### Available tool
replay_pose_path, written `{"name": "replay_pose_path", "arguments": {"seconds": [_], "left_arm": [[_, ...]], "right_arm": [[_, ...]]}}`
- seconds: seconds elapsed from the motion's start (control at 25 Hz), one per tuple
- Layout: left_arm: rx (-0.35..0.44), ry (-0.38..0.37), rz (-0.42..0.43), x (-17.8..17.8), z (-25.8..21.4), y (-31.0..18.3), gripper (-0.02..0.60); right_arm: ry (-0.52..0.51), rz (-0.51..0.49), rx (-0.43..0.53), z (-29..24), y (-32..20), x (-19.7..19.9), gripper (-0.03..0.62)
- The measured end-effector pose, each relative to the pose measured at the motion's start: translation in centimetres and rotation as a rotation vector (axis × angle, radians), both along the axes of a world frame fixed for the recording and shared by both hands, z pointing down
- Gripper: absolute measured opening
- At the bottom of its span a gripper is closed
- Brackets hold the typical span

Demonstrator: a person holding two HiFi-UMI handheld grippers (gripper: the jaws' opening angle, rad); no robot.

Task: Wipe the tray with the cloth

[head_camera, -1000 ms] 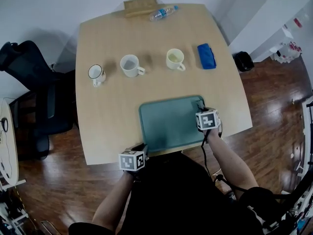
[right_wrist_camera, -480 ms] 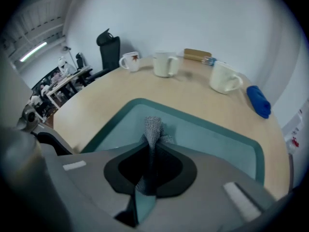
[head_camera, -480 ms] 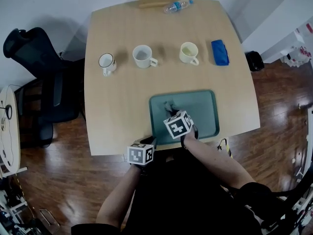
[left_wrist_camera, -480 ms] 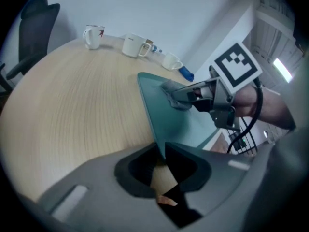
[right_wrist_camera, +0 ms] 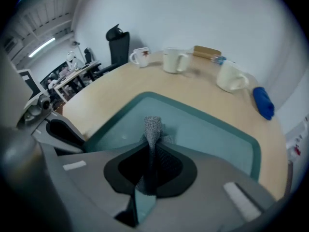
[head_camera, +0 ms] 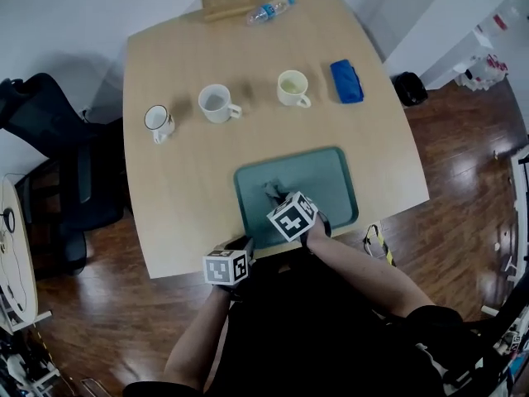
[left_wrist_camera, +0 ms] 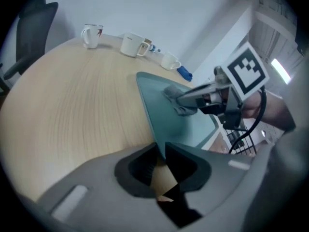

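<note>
Nearest the person, the left gripper [left_wrist_camera: 161, 148] has its jaws clamped on the near rim of the teal plastic tray with rounded corners [left_wrist_camera: 161, 105]. The grip is at the tray's near-left corner, where it lies by the edge of the light wooden table [head_camera: 182, 180]. In the left gripper view the rim runs straight out from between the two jaws, and the tray floor spreads ahead and to the right of them.

A little further in, the right gripper [right_wrist_camera: 151, 146] is tilted steeply down over the left half of the tray. Its jaws are closed tight on the grey knitted cloth [right_wrist_camera: 152, 125]. The cloth rises as a narrow fold between them, and its free end is bunched on the tray floor just ahead of the tips. Most of the bare tray lies ahead and to the right of these jaws.

Well beyond both pairs of jaws, three mugs stand upright in a row across the table. A white mug with a dark rim [head_camera: 160, 122] stands far to the left, a plain white mug [head_camera: 216, 103] slightly left, and a cream mug [head_camera: 293, 88] ahead. A folded blue bundle [head_camera: 346, 82] lies to the right of the cream mug.

At the far edge, a clear plastic bottle [head_camera: 266, 11] lies on its side beside a flat wooden block [head_camera: 230, 3]. A black office chair [head_camera: 50, 131] stands off the table's left side.
</note>
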State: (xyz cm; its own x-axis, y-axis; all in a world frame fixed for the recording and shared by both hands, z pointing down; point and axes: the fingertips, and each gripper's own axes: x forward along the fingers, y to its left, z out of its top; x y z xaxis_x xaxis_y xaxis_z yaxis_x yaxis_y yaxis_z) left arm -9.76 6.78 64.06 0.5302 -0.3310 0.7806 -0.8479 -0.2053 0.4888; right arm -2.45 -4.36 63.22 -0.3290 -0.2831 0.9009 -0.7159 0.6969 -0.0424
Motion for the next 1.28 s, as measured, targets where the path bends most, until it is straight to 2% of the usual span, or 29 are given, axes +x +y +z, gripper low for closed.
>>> {"name": "replay_pose_path", "arguments": {"seconds": [0.24, 0.32, 0.4, 0.48, 0.64, 0.96, 1.12, 1.28], "left_arm": [[-0.008, -0.014, -0.008, 0.2, 0.0, 0.1, 0.060], [-0.022, -0.028, 0.010, 0.5, 0.0, 0.2, 0.060], [-0.031, -0.046, 0.040, 0.9, 0.0, 0.3, 0.064], [-0.033, -0.052, 0.060, 1.2, 0.0, 0.5, 0.064], [-0.028, -0.049, 0.038, 1.0, -0.3, 0.1, 0.063], [-0.017, -0.016, 0.051, 1.3, -0.3, 0.0, 0.063], [-0.019, -0.039, 0.049, 0.5, -0.6, -0.2, 0.063], [-0.019, -0.032, 0.053, 0.3, -0.5, -0.2, 0.063]], "right_arm": [[0.119, 0.334, 0.040, 0.4, -2.6, 18.6, 0.031], [0.119, 0.399, 0.023, 1.2, -2.5, 22.2, 0.031], [0.101, 0.403, 0.030, 1.3, -2.4, 22.8, 0.029], [0.110, 0.394, 0.062, 0.7, -2.5, 21.7, 0.029], [0.107, 0.381, 0.081, -0.2, -2.4, 18.1, 0.029], [0.013, 0.122, 0.044, 0.2, 0.2, 4.2, 0.029], [-0.034, 0.027, 0.012, 0.2, 1.7, -1.4, 0.029], [-0.105, -0.103, -0.034, 0.3, 3.7, -6.7, 0.029]]}}
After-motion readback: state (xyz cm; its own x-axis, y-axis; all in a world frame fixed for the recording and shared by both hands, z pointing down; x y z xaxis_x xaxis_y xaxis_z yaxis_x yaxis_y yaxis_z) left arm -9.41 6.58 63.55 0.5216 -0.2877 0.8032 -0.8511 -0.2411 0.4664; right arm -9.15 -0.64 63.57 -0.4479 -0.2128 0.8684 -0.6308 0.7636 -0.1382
